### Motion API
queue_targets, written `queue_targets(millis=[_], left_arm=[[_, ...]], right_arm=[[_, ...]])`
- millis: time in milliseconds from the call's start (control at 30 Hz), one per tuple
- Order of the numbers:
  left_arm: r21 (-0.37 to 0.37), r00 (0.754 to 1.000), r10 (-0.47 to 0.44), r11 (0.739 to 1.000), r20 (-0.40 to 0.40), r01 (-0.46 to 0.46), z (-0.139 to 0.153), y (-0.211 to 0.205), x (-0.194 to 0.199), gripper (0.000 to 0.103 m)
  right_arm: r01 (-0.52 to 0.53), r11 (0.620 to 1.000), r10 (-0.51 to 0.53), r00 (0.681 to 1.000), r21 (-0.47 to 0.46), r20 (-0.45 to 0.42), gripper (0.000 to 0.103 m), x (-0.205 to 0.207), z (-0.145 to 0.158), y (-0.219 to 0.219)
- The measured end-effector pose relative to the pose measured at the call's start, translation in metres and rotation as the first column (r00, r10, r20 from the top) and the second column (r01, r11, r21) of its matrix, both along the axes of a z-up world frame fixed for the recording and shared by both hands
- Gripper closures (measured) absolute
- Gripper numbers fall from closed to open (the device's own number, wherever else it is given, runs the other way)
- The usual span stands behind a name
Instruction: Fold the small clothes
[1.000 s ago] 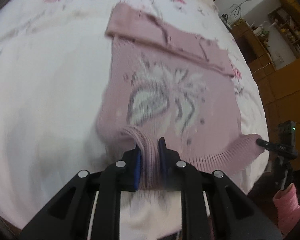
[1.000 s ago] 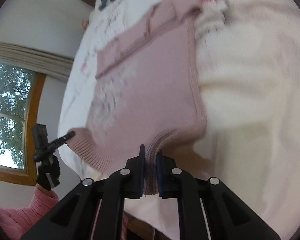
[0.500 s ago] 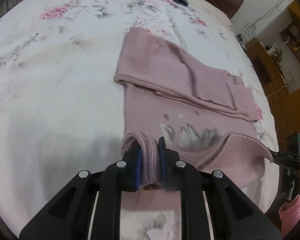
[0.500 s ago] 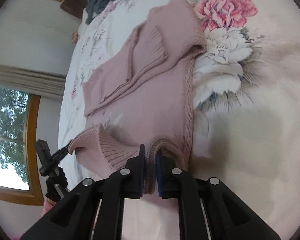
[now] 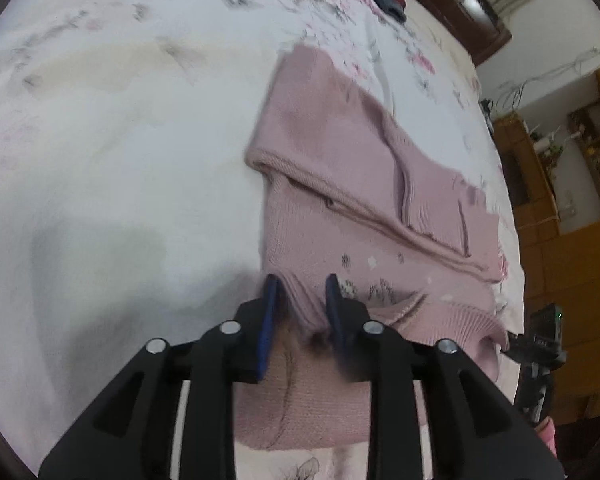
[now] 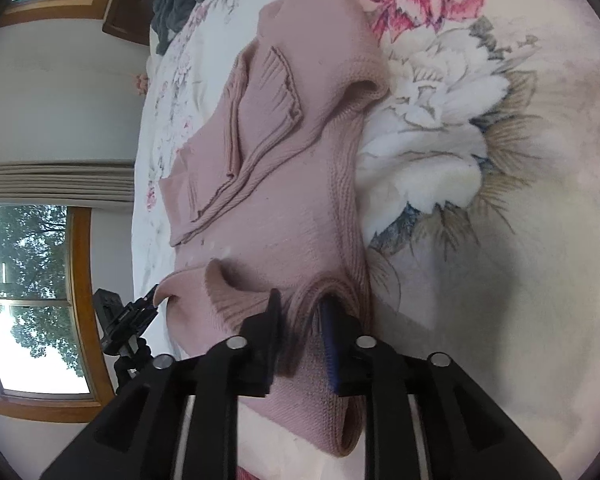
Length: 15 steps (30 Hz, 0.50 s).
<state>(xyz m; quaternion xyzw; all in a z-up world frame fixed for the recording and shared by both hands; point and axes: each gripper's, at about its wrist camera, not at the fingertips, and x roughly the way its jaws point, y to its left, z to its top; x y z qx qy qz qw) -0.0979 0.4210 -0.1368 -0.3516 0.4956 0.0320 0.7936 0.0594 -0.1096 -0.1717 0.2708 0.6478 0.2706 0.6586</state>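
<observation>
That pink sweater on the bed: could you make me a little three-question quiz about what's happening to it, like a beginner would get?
1. True or false: the pink sweater lies on a bedspread printed with flowers.
2. Which part of the sweater does each gripper have between its fingers? A. the neck B. the ribbed bottom hem C. a sleeve cuff
3. Fill in: the sleeves are folded across the sweater's ____.

Key
1. True.
2. B: the left gripper and the right gripper each have hem fabric between their parted fingers, brought up over the body.
3. Body (chest); the cuffs lie on top of it.
</observation>
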Motion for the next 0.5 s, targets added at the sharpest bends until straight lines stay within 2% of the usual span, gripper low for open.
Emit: queue_targets(millis=[33, 100, 133, 200, 267, 367, 500], left_arm=[[0.013, 1.000, 0.011, 1.000, 0.014, -0.011, 0.006, 0.004, -0.005, 0.071], [0.031, 0.999, 0.022, 0.999, 0.027, -0.023, 0.014, 0.010, -0.011, 0.071], [0.043, 0.999, 0.021, 0.999, 0.030, -0.023, 0.019, 0.013, -0.015, 0.071], [0.063, 0.999, 0.006, 0.998, 0.033, -0.008, 0.024, 0.013, -0.018, 0.066], [0.116, 0.999, -0.034, 0.993, 0.026, 0.031, 0.027, 0.008, -0.017, 0.064], [0.192, 0.994, -0.108, 0.976, 0.004, 0.105, 0.026, -0.008, -0.006, 0.057], [0.231, 0.982, -0.186, 0.955, -0.019, 0.186, 0.015, -0.025, 0.012, 0.053]], right_arm=[[0.010, 1.000, -0.010, 1.000, -0.001, 0.005, 0.073, -0.001, 0.003, -0.004], [0.036, 0.999, -0.035, 0.999, -0.022, 0.019, 0.053, -0.002, 0.010, -0.010], [0.055, 0.998, -0.053, 0.998, -0.039, 0.037, 0.049, -0.002, 0.015, -0.016], [0.050, 0.998, -0.048, 0.997, -0.044, 0.064, 0.050, -0.004, 0.023, -0.020], [0.021, 0.996, -0.012, 0.994, -0.086, 0.111, 0.050, -0.005, 0.032, -0.015], [-0.046, 0.984, 0.081, 0.977, -0.173, 0.200, 0.050, -0.004, 0.046, 0.009], [-0.142, 0.956, 0.214, 0.937, -0.257, 0.277, 0.049, -0.003, 0.052, 0.039]])
